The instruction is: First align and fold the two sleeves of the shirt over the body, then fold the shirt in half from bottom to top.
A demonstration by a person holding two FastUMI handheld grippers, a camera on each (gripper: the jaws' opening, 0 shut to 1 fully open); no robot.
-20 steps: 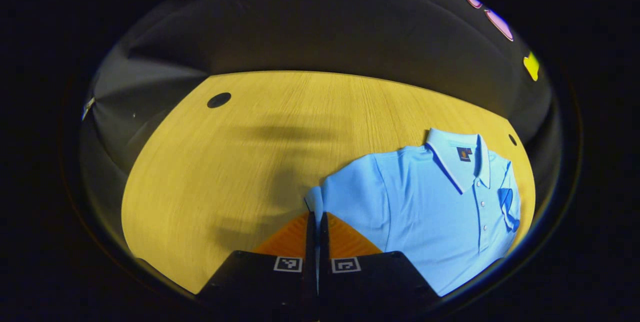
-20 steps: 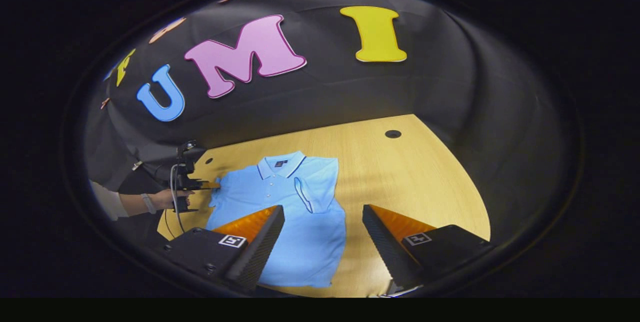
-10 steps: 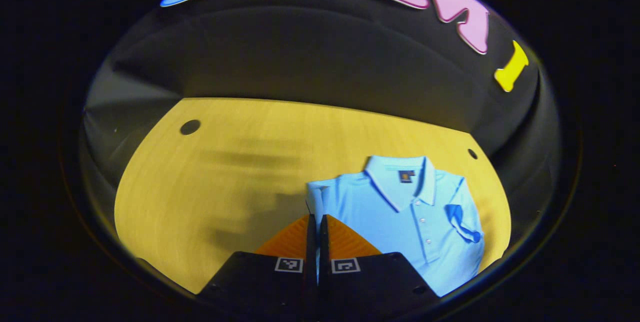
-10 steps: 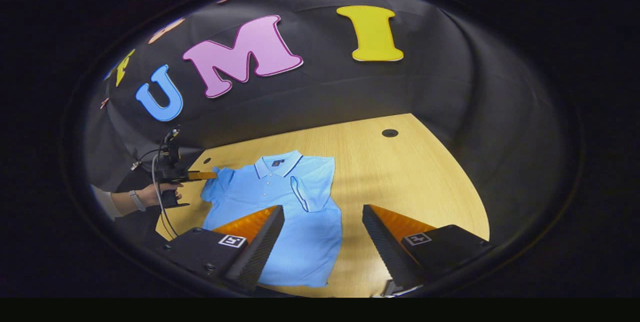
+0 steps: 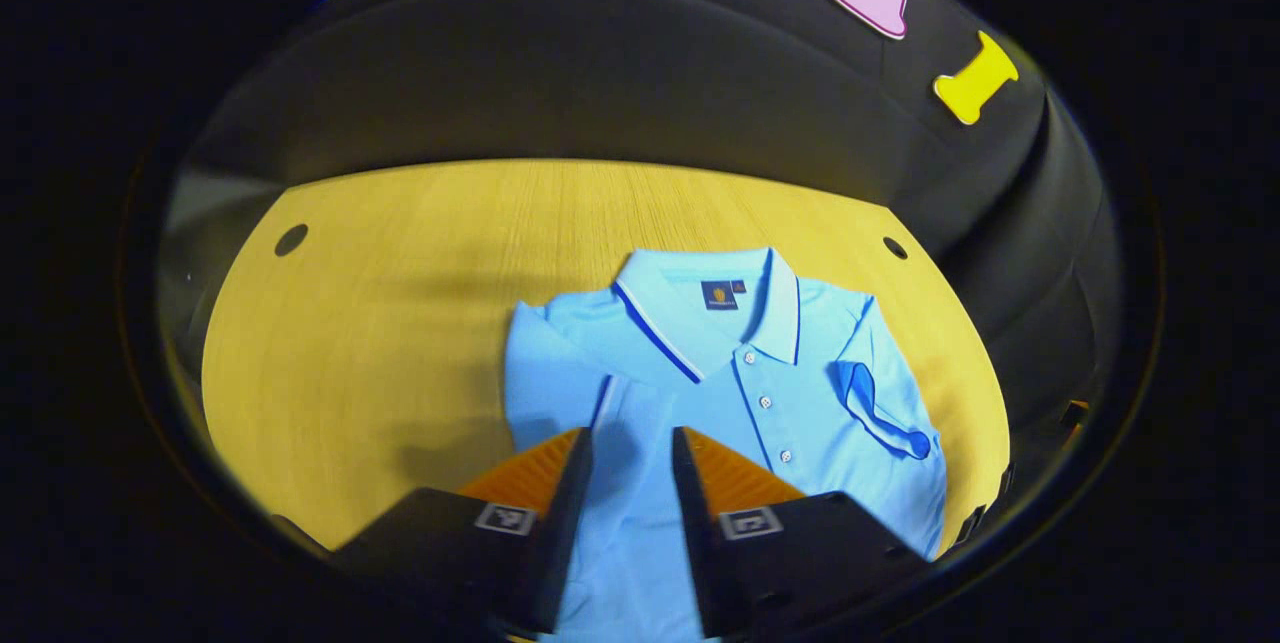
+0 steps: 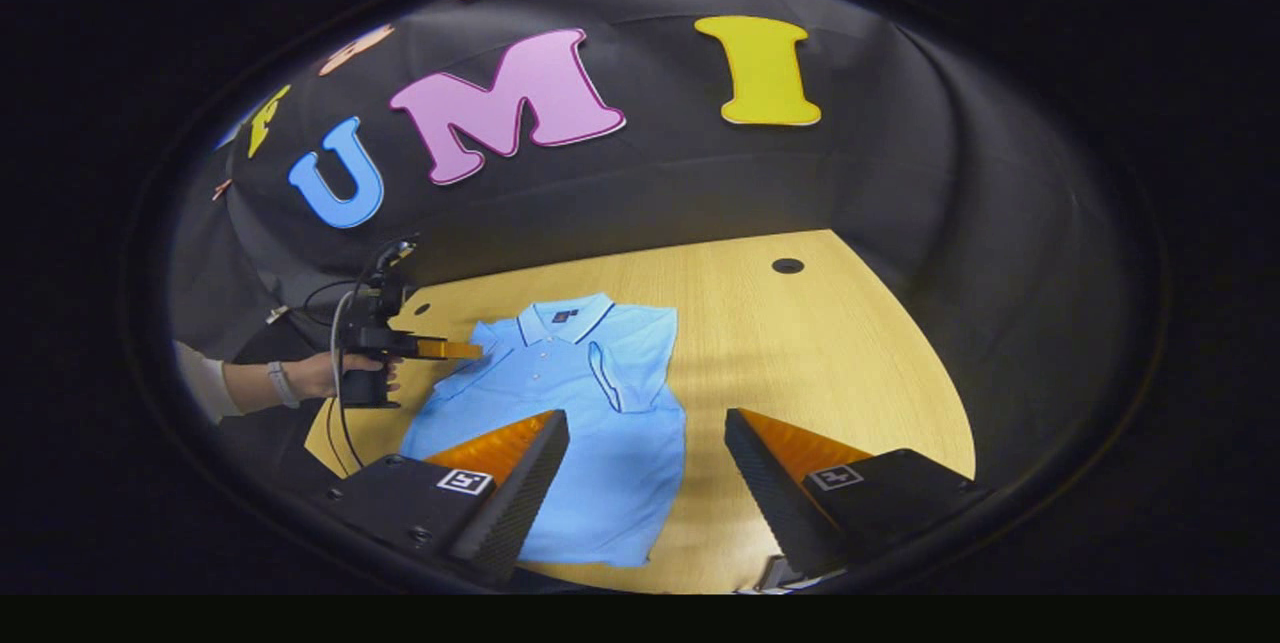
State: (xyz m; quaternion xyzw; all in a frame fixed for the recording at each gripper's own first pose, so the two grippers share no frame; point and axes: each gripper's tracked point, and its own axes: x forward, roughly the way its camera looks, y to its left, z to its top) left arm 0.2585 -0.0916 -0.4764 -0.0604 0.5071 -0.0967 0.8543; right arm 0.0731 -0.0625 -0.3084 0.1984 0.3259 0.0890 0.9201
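Left gripper (image 5: 630,453) slightly parted; right gripper (image 6: 645,468) spread wide.

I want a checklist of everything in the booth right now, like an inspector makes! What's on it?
Surface: wooden table, with small round holes near its far edge.
Job's things: blue shirt lies flat, collar away from the tools; both sleeves folded in over the body; bottom half not yet folded up.
Clutter: nothing seen.
Grippers: left tool open over the shirt's folded sleeve, holding nothing; a hand carries it. Right tool open above the shirt's lower part, holding nothing.
Cables: a cable loops off the left tool.
Surroundings: black cloth wall behind the table.
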